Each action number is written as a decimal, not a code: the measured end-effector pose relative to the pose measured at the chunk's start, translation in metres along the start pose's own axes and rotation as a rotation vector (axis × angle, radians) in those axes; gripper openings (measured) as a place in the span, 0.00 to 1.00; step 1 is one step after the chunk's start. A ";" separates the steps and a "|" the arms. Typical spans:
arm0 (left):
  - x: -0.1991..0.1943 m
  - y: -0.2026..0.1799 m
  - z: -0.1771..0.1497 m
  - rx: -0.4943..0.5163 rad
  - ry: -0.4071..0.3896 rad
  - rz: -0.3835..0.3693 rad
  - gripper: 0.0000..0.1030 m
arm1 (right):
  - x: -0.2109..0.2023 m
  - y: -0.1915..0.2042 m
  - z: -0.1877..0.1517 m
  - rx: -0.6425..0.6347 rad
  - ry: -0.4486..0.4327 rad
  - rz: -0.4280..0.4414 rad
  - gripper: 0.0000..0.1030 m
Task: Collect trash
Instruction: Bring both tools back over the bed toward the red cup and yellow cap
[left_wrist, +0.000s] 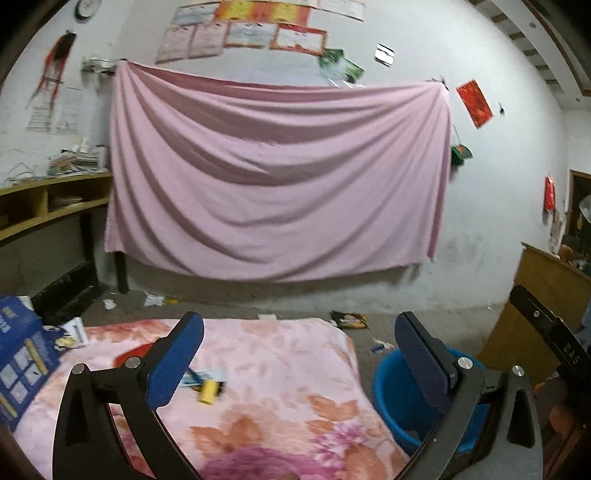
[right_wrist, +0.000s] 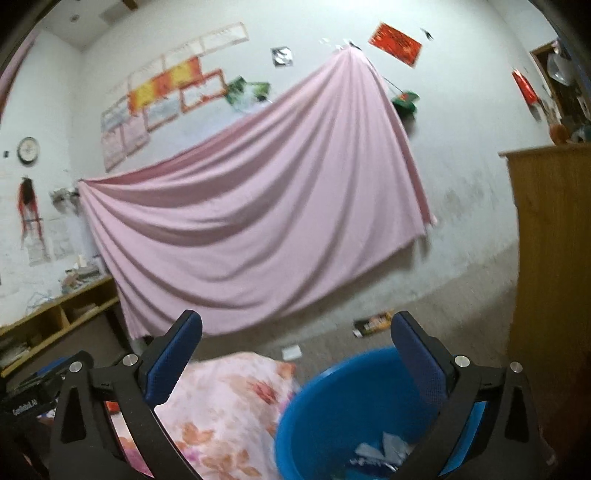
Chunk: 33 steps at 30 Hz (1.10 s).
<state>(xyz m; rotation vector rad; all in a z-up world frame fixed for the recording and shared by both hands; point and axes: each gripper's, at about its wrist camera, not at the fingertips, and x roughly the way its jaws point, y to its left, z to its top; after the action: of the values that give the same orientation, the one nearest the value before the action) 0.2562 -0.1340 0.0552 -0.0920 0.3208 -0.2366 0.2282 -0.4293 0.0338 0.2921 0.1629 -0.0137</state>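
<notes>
Now both my sets of jaws stand wide, with nothing between them. My left gripper (left_wrist: 299, 350) points over the table (left_wrist: 295, 369), which is covered by a floral blanket. On it, at about 8 o'clock from the middle of the left view, lies a yellow scrap (left_wrist: 208, 393) on a crumpled wrapper (left_wrist: 201, 378), just beside my left finger. A blue box (left_wrist: 22, 354) sits at the table's 9 o'clock edge. The bucket (left_wrist: 391, 391) stands on the floor at the table's 3 o'clock side, partly behind my right finger.

My right gripper (right_wrist: 295, 350) hangs over the bucket (right_wrist: 351, 406); paper trash (right_wrist: 384, 448) lies in its bottom. More litter is on the floor beyond: a dark packet (right_wrist: 373, 323) at 1 o'clock and a white scrap (right_wrist: 291, 351) at 12. A pink sheet (right_wrist: 240, 229) hangs on the wall behind.
</notes>
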 end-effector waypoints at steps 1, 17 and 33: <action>-0.002 0.006 0.000 -0.004 -0.008 0.013 0.98 | 0.000 0.005 0.000 -0.010 -0.014 0.012 1.00; -0.051 0.092 -0.004 -0.036 -0.145 0.200 0.98 | 0.003 0.097 -0.015 -0.160 -0.161 0.195 1.00; -0.020 0.150 -0.043 0.007 0.048 0.252 0.98 | 0.042 0.178 -0.056 -0.307 0.009 0.299 1.00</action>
<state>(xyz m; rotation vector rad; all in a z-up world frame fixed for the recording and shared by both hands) 0.2560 0.0140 0.0013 -0.0387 0.3755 0.0102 0.2677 -0.2426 0.0250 0.0077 0.1269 0.3071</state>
